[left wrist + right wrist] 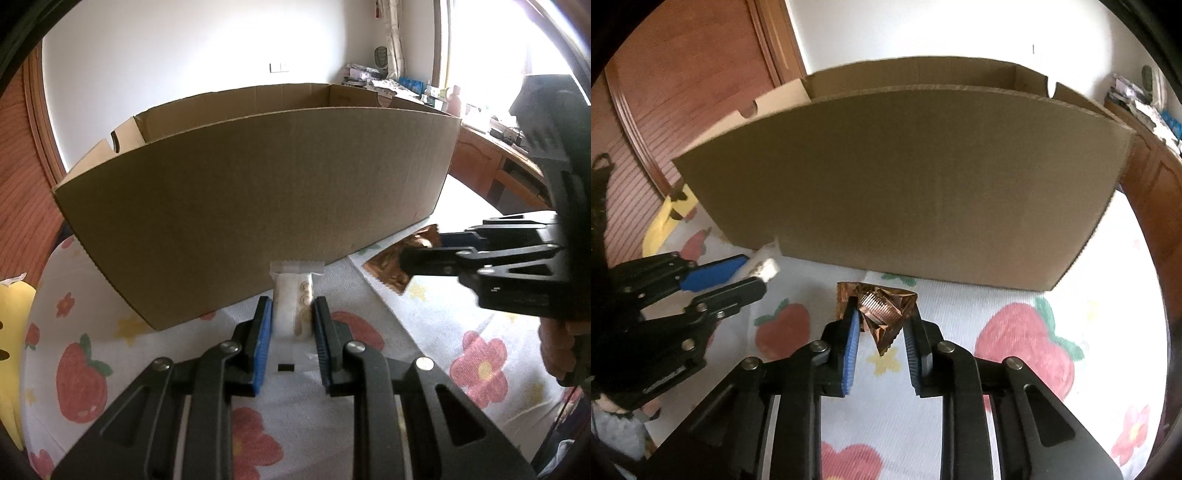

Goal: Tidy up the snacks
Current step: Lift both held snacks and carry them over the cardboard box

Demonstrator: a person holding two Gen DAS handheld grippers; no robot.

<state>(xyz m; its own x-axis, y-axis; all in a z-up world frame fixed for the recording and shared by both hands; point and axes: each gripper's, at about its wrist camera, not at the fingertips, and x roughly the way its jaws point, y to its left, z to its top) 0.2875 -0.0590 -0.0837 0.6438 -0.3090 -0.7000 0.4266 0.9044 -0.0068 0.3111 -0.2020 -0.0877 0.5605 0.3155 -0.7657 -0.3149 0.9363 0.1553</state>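
The big open brown cardboard box [258, 192] fills the far side of the scene, standing on the white quilted cloth printed with red strawberries and yellow flowers [436, 314], its long near wall facing both cameras. Behind it there's a white wall, with reddish wooden panelling [683, 81] off to one side.

Down in front of the box, the left gripper [291, 314] is clenched on a white translucent snack wrapper with round biscuit pictures [295, 295], blue pads pressing both long sides, the crimped end pointing toward the box wall. It sits just short of that wall, outside the box.

Over to the right, the right gripper [882, 314] has a crumpled copper-brown foil snack packet [882, 310] between its pads, both fingers touching the packet's edges and one pointed corner hanging down over the cloth. That packet is also in front of the box, near the wall but apart from it.

In the left wrist view a hand [557, 347] shows behind the right gripper's black body.
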